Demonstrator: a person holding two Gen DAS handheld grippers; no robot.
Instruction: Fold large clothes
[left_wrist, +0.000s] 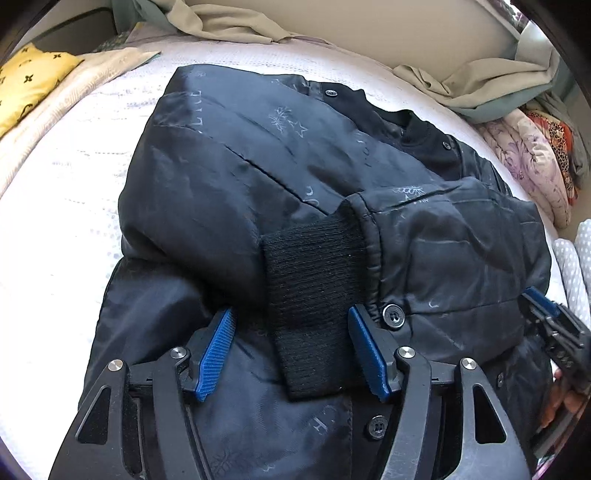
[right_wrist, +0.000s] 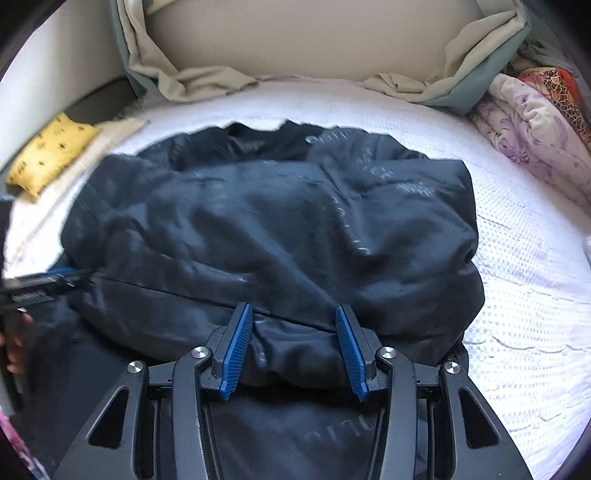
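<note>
My left claw (left_wrist: 291, 350) stands open over the dark jacket (left_wrist: 229, 177), its 2 blue pads either side of the black ribbed cuff (left_wrist: 314, 291) without pressing on it; the cuff lies flat on the jacket's front, at the end of a sleeve folded across from the right, with a button (left_wrist: 394, 316) just beside the right pad; the jacket itself lies spread on the white bed cover (left_wrist: 74, 206), collar toward the far side; my right claw (right_wrist: 293, 350) is also parted, with a bulge of the jacket's lower fold (right_wrist: 291, 354) sitting between its pads; that view is blurred, so I cannot tell whether the pads touch the cloth; a yellow cushion (left_wrist: 33, 81) rests at the far left of the bed, crumpled beige sheets (right_wrist: 207, 81) lie beyond the jacket, and a floral quilt (right_wrist: 532, 125) is bunched at the far right.
</note>
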